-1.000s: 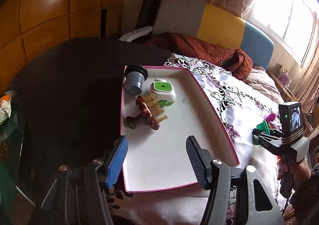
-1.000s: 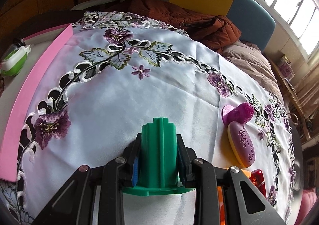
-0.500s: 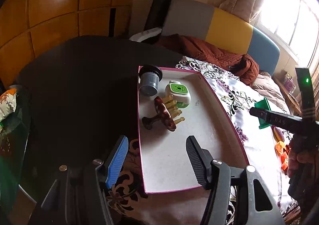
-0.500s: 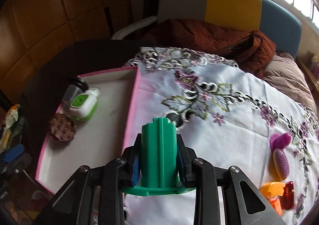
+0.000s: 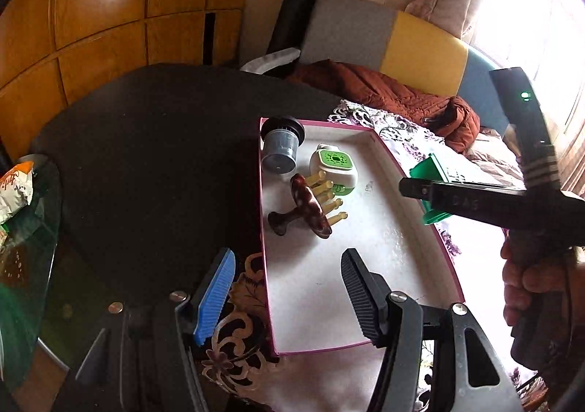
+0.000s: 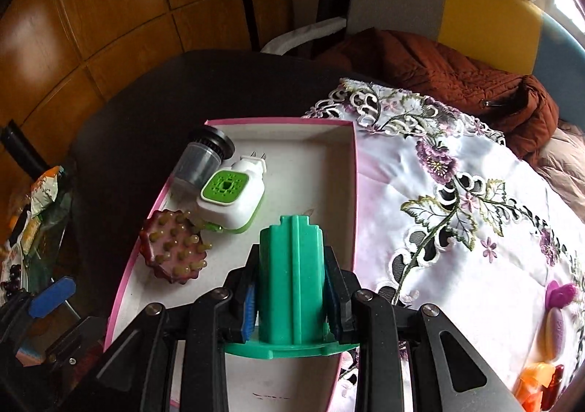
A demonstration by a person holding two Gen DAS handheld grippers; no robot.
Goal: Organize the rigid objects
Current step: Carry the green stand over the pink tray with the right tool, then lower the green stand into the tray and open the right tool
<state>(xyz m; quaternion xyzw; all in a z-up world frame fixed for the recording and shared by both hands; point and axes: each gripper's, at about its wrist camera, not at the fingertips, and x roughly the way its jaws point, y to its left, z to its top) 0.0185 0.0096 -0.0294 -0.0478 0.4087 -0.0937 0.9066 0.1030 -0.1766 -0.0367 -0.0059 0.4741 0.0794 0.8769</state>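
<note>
Carried across from the embroidered cloth [image 6: 457, 265], the right hand-held gripper [image 6: 292, 306] arrived over the pink-rimmed tray [image 6: 351, 170], clamped on the green plastic piece [image 6: 290, 280] above the tray's right edge. At the near edge, the left hand-held gripper [image 5: 289, 298] hung open and empty, suggesting the drop was imminent.

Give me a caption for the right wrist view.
Right gripper carries a green plastic piece over the pink-rimmed tray.
</note>
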